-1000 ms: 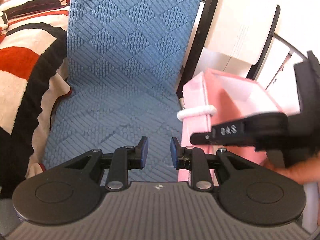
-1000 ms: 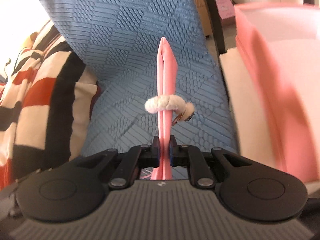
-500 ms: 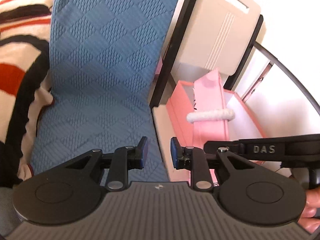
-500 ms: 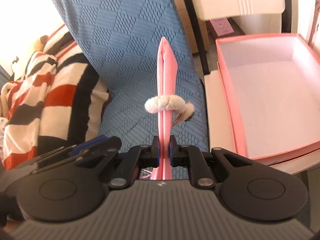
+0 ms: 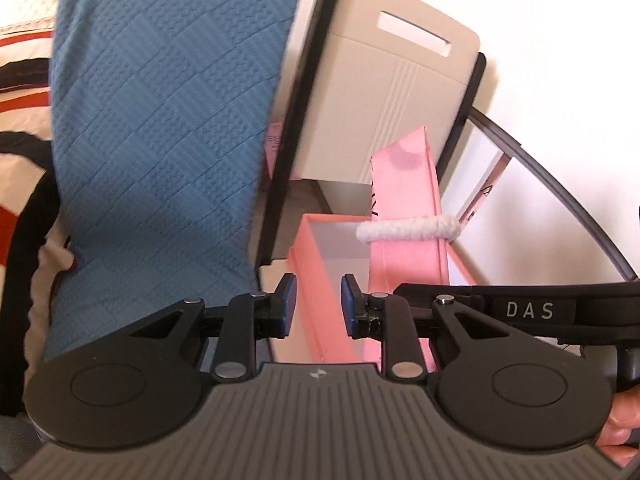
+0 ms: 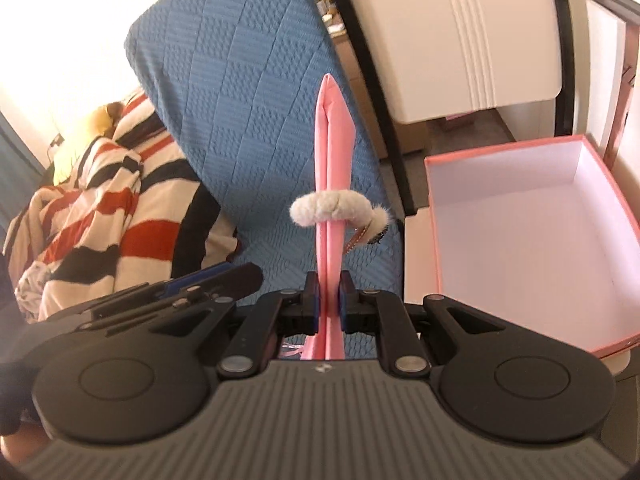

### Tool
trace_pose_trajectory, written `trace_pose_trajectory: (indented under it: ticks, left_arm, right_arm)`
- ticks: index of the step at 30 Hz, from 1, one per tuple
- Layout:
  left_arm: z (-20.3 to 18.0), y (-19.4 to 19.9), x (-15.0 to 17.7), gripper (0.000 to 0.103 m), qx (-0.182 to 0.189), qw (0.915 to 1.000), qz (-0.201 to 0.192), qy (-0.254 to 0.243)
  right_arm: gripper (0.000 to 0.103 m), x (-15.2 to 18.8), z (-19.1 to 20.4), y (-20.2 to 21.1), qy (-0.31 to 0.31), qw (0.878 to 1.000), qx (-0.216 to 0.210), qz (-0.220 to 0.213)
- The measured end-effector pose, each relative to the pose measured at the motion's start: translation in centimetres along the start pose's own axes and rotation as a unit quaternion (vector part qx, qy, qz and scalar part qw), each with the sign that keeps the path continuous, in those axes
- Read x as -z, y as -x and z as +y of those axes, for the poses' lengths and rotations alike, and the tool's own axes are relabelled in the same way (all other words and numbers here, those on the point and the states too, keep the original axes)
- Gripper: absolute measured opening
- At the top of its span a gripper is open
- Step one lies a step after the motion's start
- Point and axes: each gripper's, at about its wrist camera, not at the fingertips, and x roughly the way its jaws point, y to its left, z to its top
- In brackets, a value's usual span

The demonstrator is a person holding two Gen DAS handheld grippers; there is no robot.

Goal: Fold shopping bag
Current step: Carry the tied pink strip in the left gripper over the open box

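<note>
The right gripper (image 6: 329,300) is clamping the flat-folded pink shopping bag (image 6: 332,184) (banded by a fluffy white tie (image 6: 330,208)) edge-up beside the open pink box (image 6: 532,248), likely light and creasable, while the left gripper (image 5: 316,310) is hanging parted and empty.

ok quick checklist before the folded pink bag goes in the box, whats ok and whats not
1. Right gripper clamped on the folded pink bag: ok, jaws pressed on its lower end.
2. Fluffy white band around the bag, holding the fold: ok.
3. Pink box open and empty: ok, only its white inside shows.
4. Left gripper free: ok, jaws apart with nothing between them.
5. Bag over the box: not ok, in the right wrist view it stands in front of the blue mat, left of the box.
6. Whether the bag fits: cannot tell.
</note>
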Motion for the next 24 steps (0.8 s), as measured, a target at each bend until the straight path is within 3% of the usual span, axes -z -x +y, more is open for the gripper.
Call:
trace_pose_trajectory:
  ticks: [11,24]
  left_arm:
    - [-4.8,-6.3,-1.2,0.028,0.02,0.9994,0.02,-0.02]
    - [-7.3,-17.7,0.5,0.028,0.016,0.9943,0.098,-0.038]
  right_arm:
    - [0.013,-1.8,-7.1,-0.5,-0.028,0.999,0.026,-0.005]
    - [0.014,-1.4,-16.5,-6.2,-0.099,0.993,0.055,0.034]
